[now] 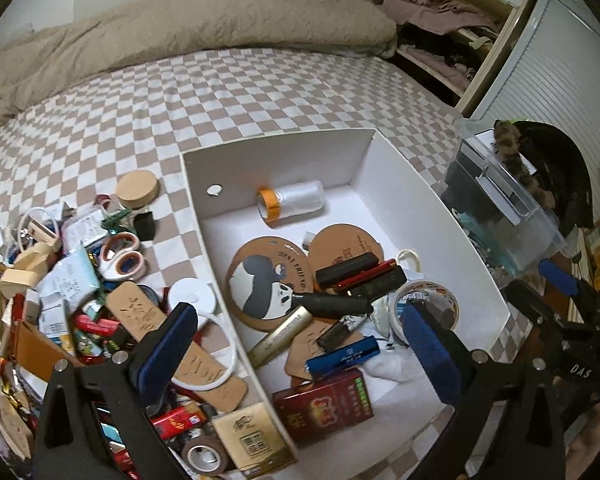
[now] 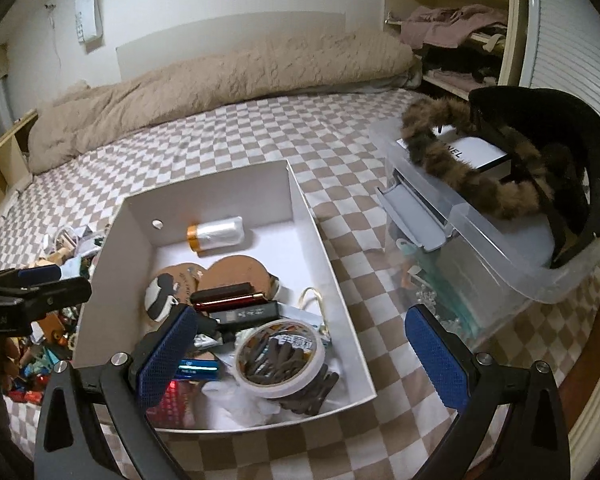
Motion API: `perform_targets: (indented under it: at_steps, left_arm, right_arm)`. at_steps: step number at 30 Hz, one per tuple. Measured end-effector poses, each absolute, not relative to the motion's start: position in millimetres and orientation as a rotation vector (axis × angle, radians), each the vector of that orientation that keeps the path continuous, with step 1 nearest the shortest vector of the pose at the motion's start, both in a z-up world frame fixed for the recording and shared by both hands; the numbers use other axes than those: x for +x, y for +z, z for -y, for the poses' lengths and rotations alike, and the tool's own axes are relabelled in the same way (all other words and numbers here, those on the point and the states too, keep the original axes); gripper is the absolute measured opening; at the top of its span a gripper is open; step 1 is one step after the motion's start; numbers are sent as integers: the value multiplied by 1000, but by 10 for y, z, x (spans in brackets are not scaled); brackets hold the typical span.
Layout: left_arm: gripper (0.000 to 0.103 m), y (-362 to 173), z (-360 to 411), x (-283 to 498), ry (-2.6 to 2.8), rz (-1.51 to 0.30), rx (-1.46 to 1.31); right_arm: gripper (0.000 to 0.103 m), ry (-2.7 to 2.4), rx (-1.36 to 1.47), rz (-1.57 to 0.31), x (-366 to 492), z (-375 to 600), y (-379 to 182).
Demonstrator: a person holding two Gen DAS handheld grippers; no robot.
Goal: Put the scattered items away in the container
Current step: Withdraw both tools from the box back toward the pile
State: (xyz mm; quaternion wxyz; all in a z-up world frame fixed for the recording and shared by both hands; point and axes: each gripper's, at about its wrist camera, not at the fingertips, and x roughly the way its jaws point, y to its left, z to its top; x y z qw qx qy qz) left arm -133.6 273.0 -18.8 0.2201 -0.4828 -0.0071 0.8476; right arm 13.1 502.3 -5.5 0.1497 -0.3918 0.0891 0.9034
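A white cardboard box (image 1: 364, 160) (image 2: 220, 188) lies on the checkered bed. It holds cork coasters (image 1: 260, 276), a plastic roll (image 1: 296, 200) (image 2: 216, 232), a tape roll (image 1: 428, 304) (image 2: 280, 356), a red pack (image 1: 324, 404), pens and small cases. Left of the box lies a heap of scattered items (image 1: 72, 280): scissors (image 1: 120, 256), a cork lid (image 1: 137, 190), leather tags, packets. My left gripper (image 1: 300, 344) hangs open over the box's near left wall, empty. My right gripper (image 2: 300, 356) hangs open over the box's near right part, empty. The left gripper (image 2: 36, 280) shows at the right wrist view's left edge.
A clear plastic bin (image 2: 480, 240) (image 1: 508, 208) stands right of the box, with a fur-trimmed black item (image 2: 540, 152) and a white box on top. A beige duvet (image 2: 204, 88) lies along the far side of the bed. An open wardrobe (image 2: 452, 40) stands at back right.
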Motion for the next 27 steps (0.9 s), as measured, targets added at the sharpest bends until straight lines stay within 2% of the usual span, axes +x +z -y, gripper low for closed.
perform_targets:
  at_steps: [5, 27]
  left_arm:
    - [103, -108, -2595, -1198, 2410, -22, -1263]
    - [103, -49, -1849, -808, 2558, 28, -1141]
  right_arm:
    - [103, 2614, -1054, -276, 238, -4938, 34]
    - [103, 2660, -849, -233, 585, -4441, 98]
